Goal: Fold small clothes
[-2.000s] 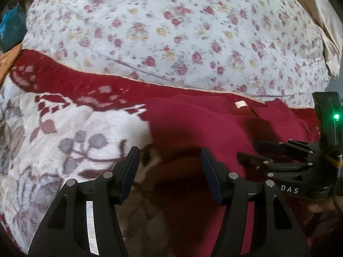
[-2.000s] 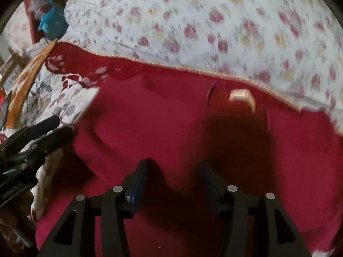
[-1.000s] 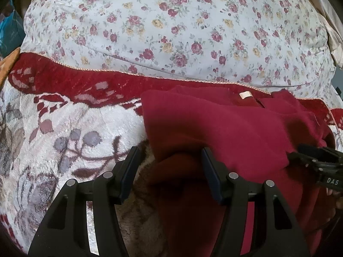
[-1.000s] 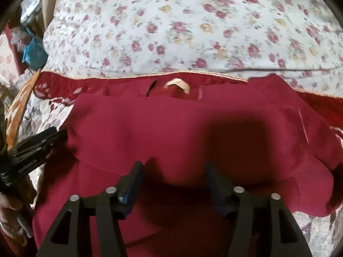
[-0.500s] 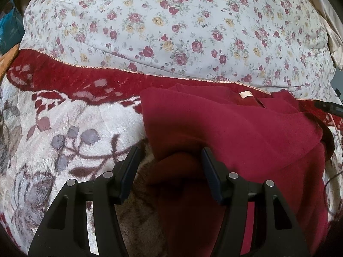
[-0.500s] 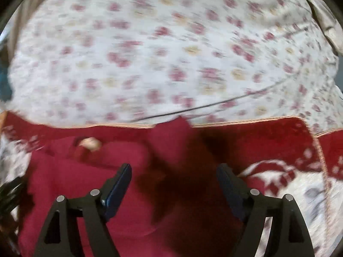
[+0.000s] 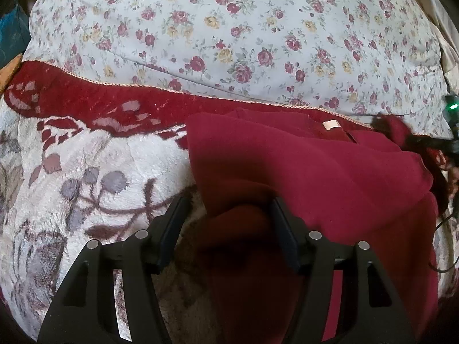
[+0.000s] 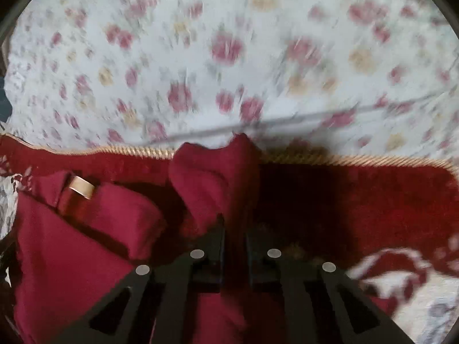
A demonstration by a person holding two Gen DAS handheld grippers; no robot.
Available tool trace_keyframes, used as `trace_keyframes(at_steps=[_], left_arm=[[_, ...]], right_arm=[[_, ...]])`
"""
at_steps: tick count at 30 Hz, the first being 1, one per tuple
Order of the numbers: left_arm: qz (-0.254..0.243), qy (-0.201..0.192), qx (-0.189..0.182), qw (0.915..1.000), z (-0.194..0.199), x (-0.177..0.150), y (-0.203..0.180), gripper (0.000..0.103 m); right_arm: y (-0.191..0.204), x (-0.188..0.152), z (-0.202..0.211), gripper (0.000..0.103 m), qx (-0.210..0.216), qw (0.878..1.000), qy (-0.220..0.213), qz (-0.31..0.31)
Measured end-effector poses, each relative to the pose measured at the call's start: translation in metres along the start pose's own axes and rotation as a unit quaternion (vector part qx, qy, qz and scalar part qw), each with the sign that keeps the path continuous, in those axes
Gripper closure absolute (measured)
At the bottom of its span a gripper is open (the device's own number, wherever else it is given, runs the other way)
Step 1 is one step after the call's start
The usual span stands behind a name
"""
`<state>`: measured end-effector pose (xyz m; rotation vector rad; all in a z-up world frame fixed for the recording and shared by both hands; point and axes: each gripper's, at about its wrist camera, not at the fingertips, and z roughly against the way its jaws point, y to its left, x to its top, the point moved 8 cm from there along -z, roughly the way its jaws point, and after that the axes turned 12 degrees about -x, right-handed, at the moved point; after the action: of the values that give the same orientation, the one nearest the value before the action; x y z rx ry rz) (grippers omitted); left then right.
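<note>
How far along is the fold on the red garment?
Partly done. The red garment already has its near part folded over, layered below the neck label. In hand: the right gripper has just closed on a bunched corner; the left gripper stands open over the edge. Left: carrying that corner across and flattening.

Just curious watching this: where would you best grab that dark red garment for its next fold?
Probably the bunched end of the red garment, pinched from above as the right gripper does now: it stands up off the blanket, giving the fingers something to close on.
</note>
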<state>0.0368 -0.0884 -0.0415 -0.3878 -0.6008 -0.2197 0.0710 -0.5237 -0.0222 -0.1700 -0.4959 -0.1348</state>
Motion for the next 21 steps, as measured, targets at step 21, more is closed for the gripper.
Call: trace_keyframes(at_steps=[21], left_arm=[[0.028,-0.050,-0.016,0.9983,0.032,0.010,0.006,0.041]], right_arm=[[0.038,0.056,0.235,0.093,0.122,0.979,-0.163,-0.013]])
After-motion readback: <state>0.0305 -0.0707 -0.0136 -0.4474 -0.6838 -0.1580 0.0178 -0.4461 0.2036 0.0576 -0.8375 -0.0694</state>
